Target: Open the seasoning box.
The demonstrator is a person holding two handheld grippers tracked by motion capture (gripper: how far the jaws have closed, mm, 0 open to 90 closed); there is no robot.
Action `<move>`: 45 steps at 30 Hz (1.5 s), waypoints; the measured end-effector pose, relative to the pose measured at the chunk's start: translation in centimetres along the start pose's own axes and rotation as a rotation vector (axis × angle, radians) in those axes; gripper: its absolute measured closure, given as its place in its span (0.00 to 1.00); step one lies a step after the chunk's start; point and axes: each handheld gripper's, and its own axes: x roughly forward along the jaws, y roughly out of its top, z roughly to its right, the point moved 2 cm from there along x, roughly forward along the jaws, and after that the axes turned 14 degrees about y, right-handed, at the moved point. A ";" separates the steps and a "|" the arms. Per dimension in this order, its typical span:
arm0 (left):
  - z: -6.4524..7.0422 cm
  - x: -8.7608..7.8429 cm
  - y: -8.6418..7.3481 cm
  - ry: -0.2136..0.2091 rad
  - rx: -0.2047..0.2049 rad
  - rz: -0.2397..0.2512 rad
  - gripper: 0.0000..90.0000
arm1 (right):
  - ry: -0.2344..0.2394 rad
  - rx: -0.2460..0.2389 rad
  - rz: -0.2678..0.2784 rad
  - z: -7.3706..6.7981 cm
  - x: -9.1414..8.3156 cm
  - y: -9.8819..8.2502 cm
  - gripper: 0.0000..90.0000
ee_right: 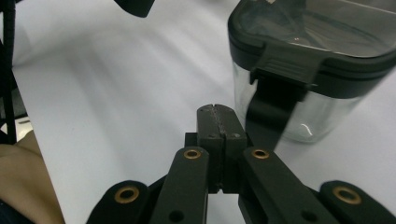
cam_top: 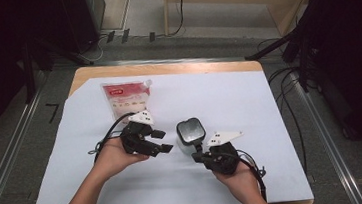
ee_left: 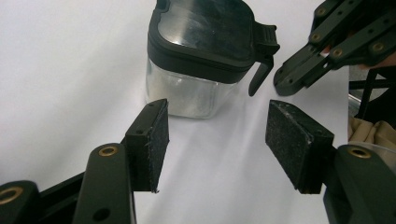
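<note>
A clear square container with a black flip lid [cam_top: 190, 133] stands on the white sheet between the two grippers. Seen from the left gripper view, the container [ee_left: 205, 56] sits just beyond my left gripper [ee_left: 219, 140], which is open with nothing between its pads. In the high view the left gripper [cam_top: 162, 140] points right at the container. My right gripper [ee_right: 215, 121] is shut on nothing, its tip just short of the lid's hanging latch tab [ee_right: 273, 112]. The high view puts the right gripper [cam_top: 197, 155] right below the container.
A red and white pouch [cam_top: 127, 99] lies flat at the back left of the white-covered table [cam_top: 228, 92]. Cables trail from both grippers. Dark stands and cables surround the table on the floor.
</note>
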 end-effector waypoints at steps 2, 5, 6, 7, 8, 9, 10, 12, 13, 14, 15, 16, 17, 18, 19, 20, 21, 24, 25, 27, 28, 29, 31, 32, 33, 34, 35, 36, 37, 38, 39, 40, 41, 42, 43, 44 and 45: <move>0.0 0.0 0.0 -0.002 0.000 0.007 0.45 | 0.000 -0.009 -0.006 0.0 0.5 0.1 1.00; -0.2 0.0 0.0 0.001 0.004 0.009 0.45 | -0.008 0.000 -0.007 0.3 0.9 0.2 1.00; -0.2 0.0 0.0 0.005 0.004 0.006 0.45 | 0.000 0.002 -0.006 0.4 1.1 0.2 1.00; -0.2 0.0 0.0 0.005 0.004 0.006 0.45 | 0.000 0.002 -0.006 0.4 1.1 0.2 1.00; -0.2 -0.1 0.0 0.006 0.004 0.006 0.45 | -0.008 0.005 -0.014 0.4 1.3 0.2 1.00; -0.2 -0.1 0.0 0.007 0.003 0.008 0.45 | -0.007 0.004 -0.019 0.4 1.4 0.2 1.00; -0.2 -0.1 0.0 0.008 0.002 0.009 0.45 | -0.006 0.007 -0.019 0.4 1.4 0.2 1.00; -0.3 -0.1 0.0 0.006 0.001 0.009 0.45 | -0.001 0.005 -0.022 0.5 1.4 0.1 1.00; -0.3 -0.1 -0.1 0.003 -0.002 0.012 0.45 | -0.004 0.008 -0.022 0.5 1.3 0.1 1.00; -0.2 0.0 -0.1 0.004 -0.001 0.012 0.45 | -0.004 0.007 -0.022 0.5 1.3 0.1 1.00; -0.2 0.0 -0.1 0.004 -0.001 0.012 0.45 | -0.004 0.007 -0.022 0.5 1.3 0.1 1.00; -0.2 0.0 -0.1 0.003 -0.003 0.010 0.45 | -0.009 0.015 -0.022 0.6 1.1 0.0 1.00; -0.2 0.0 -0.1 0.004 -0.002 0.009 0.45 | -0.013 0.013 -0.021 0.7 0.9 -0.1 1.00; -0.2 0.0 -0.1 0.005 0.001 0.009 0.45 | -0.017 0.021 -0.021 0.8 0.8 -0.1 1.00; -0.2 0.0 -0.1 0.005 0.001 0.009 0.45 | -0.017 0.021 -0.021 0.8 0.8 -0.1 1.00; -0.2 0.0 -0.1 0.005 0.003 0.007 0.45 | -0.016 0.022 -0.018 1.0 0.6 -0.2 1.00; -0.2 0.0 -0.1 0.005 0.002 0.008 0.45 | -0.018 0.030 -0.015 1.1 0.5 -0.2 1.00; -0.1 0.0 0.0 0.000 0.006 0.009 0.45 | -0.033 0.042 -0.013 1.6 -0.2 -0.4 1.00; 0.0 0.0 0.0 -0.004 0.000 0.012 0.45 | -0.039 0.046 -0.012 1.8 -0.3 -0.5 1.00; 0.0 0.1 0.0 -0.007 0.004 0.012 0.45 | -0.044 0.054 -0.003 2.1 -0.7 -0.5 1.00; 0.0 0.1 0.0 -0.005 0.004 0.012 0.45 | -0.050 0.053 -0.004 2.2 -0.8 -0.4 1.00; 0.0 0.2 0.0 -0.006 0.002 0.012 0.45 | -0.051 0.052 -0.003 2.2 -0.9 -0.4 1.00; 0.0 0.2 0.0 -0.007 0.001 0.008 0.45 | -0.056 0.057 -0.002 2.4 -1.1 -0.4 1.00; 0.0 0.2 0.0 -0.006 0.000 0.008 0.45 | -0.055 0.059 0.001 2.6 -1.2 -0.4 1.00; 0.0 0.2 0.0 -0.006 0.000 0.008 0.44 | -0.055 0.059 0.001 2.6 -1.2 -0.4 1.00; 0.0 0.2 0.0 -0.009 -0.005 0.008 0.44 | -0.056 0.060 0.000 2.7 -1.3 -0.4 1.00; 0.0 0.1 0.0 -0.013 -0.004 0.001 0.44 | -0.057 0.070 0.000 3.0 -1.6 -0.5 1.00; 0.0 0.2 0.0 -0.017 -0.007 0.009 0.44 | -0.064 0.074 0.001 3.1 -1.7 -0.5 1.00; 0.0 0.2 0.0 -0.017 -0.007 0.009 0.44 | -0.067 0.081 0.000 3.2 -1.9 -0.5 1.00; 0.0 0.2 0.0 -0.018 -0.010 0.012 0.44 | -0.073 0.080 0.001 3.4 -2.0 -0.5 1.00; 0.0 0.2 0.0 -0.018 -0.010 0.015 0.43 | -0.078 0.081 0.003 3.5 -2.2 -0.5 1.00; 0.0 0.2 0.0 -0.017 -0.009 0.015 0.43 | -0.086 0.089 0.007 3.7 -2.4 -0.5 1.00; 0.0 0.2 0.0 -0.017 -0.008 0.016 0.43 | -0.094 0.094 0.015 3.8 -2.6 -0.5 1.00; 0.0 0.2 0.0 -0.018 -0.008 0.016 0.43 | -0.095 0.099 0.025 3.9 -2.7 -0.5 1.00; 0.0 0.2 0.0 -0.018 -0.008 0.015 0.43 | -0.096 0.104 0.025 4.0 -2.8 -0.5 1.00; 0.0 0.2 0.0 -0.015 -0.009 0.015 0.43 | -0.097 0.106 0.025 4.1 -2.8 -0.6 1.00; 0.0 0.2 0.0 -0.016 -0.010 0.015 0.43 | -0.101 0.110 0.027 4.2 -2.9 -0.6 1.00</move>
